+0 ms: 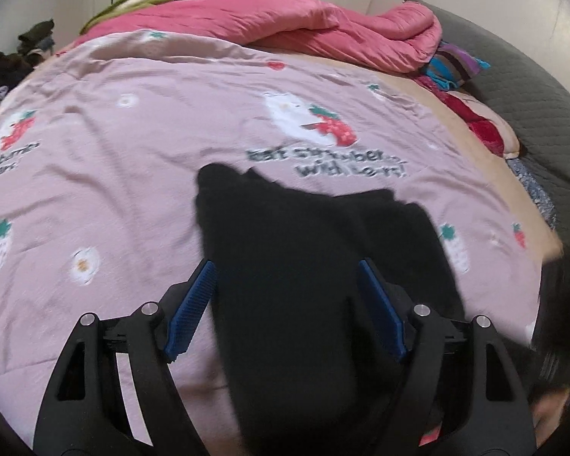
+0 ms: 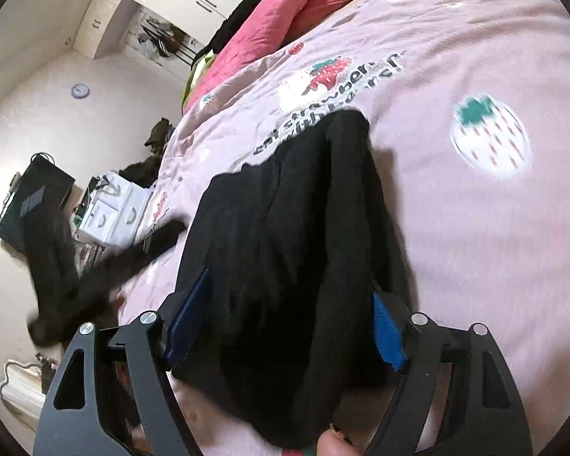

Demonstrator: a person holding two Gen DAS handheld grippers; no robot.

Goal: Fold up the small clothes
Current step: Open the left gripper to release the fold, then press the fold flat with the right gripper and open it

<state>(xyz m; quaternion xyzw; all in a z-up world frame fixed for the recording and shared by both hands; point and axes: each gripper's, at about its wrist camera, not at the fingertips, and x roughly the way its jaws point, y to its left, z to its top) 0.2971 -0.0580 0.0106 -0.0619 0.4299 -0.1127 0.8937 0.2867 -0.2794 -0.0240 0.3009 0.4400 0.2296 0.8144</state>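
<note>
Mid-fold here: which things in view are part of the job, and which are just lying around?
Job: black garment, left gripper, right gripper, pink bedsheet it lies on.

Lying about: pink quilt, striped cloth, white drawers, wall clock.

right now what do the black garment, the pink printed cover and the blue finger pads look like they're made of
Black garment: soft matte knit or fleece, probably; it drapes in limp folds with no sheen.
Pink printed cover: thin woven cotton-like fabric, matte, finely wrinkled, with printed strawberries.
Blue finger pads: ribbed rubber or plastic, judging by the fine grooves; which one is unclear.
</note>
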